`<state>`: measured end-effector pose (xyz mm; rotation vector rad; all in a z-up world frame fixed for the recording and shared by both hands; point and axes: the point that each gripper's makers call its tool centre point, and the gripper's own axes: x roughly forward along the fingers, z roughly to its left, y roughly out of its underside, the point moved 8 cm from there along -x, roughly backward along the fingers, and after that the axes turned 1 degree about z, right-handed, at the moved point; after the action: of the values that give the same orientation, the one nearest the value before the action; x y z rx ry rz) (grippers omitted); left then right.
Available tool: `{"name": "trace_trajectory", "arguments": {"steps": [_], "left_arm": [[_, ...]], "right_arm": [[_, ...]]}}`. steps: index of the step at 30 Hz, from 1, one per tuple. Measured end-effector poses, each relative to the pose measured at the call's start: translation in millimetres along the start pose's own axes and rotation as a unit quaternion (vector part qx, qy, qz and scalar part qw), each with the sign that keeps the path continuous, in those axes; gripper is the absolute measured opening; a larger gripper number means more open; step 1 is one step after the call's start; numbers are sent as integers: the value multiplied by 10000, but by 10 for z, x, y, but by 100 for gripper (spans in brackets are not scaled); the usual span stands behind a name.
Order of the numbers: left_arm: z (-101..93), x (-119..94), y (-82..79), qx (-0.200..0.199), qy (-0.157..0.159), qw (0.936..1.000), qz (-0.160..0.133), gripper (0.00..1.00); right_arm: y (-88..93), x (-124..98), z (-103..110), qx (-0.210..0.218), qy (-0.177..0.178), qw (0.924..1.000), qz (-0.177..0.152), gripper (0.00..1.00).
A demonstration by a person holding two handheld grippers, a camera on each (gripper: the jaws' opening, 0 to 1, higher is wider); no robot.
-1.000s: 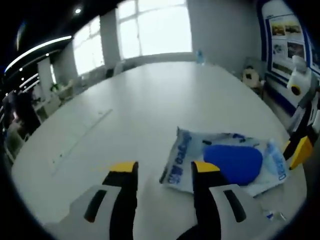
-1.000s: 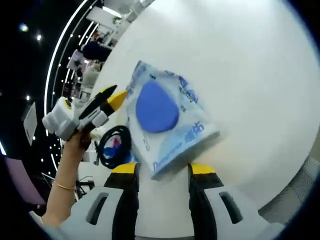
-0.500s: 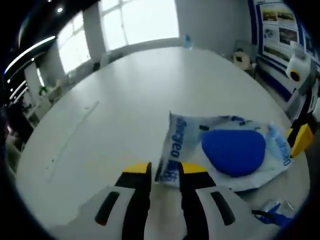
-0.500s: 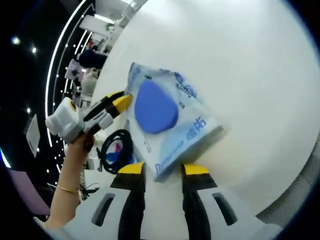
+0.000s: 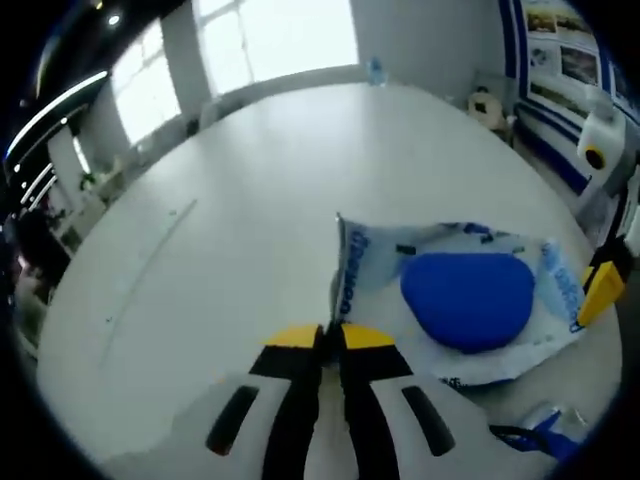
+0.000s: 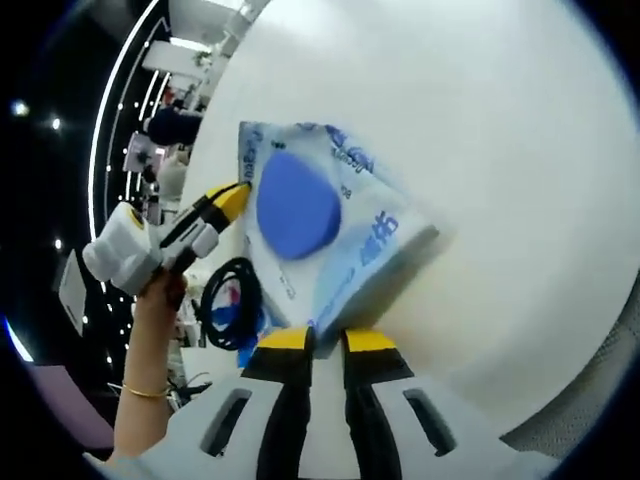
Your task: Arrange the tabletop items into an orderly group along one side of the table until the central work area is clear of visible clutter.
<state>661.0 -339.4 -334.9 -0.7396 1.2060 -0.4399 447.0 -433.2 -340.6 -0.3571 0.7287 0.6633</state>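
Plastic packet (image 5: 460,300) with blue oval — lying on white table (image 5: 230,200), pinched at opposite corners by left gripper (image 5: 330,335) and right gripper (image 6: 328,340), jaws clamped tight. Black cable coil (image 6: 228,305) beside it.

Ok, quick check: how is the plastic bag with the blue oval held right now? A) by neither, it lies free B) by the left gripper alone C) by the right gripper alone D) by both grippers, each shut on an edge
D: the left gripper is pinched on one edge of the plastic bag, and the right gripper is pinched on another edge.
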Motion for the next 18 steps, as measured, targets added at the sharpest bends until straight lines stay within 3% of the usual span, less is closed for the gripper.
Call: {"name": "trace_trajectory", "arguments": {"steps": [8, 11, 18], "left_arm": [[-37, -1, -41, 334, -163, 9992, 115, 0], [-89, -11, -78, 771, -353, 9960, 273, 0], [-79, -12, -80, 763, -448, 9956, 294, 0]], "right_arm": [[-1, 4, 3, 9, -73, 10000, -18, 7], [-5, 4, 6, -41, -84, 10000, -11, 6], [-21, -10, -2, -43, -80, 10000, -30, 2]]}}
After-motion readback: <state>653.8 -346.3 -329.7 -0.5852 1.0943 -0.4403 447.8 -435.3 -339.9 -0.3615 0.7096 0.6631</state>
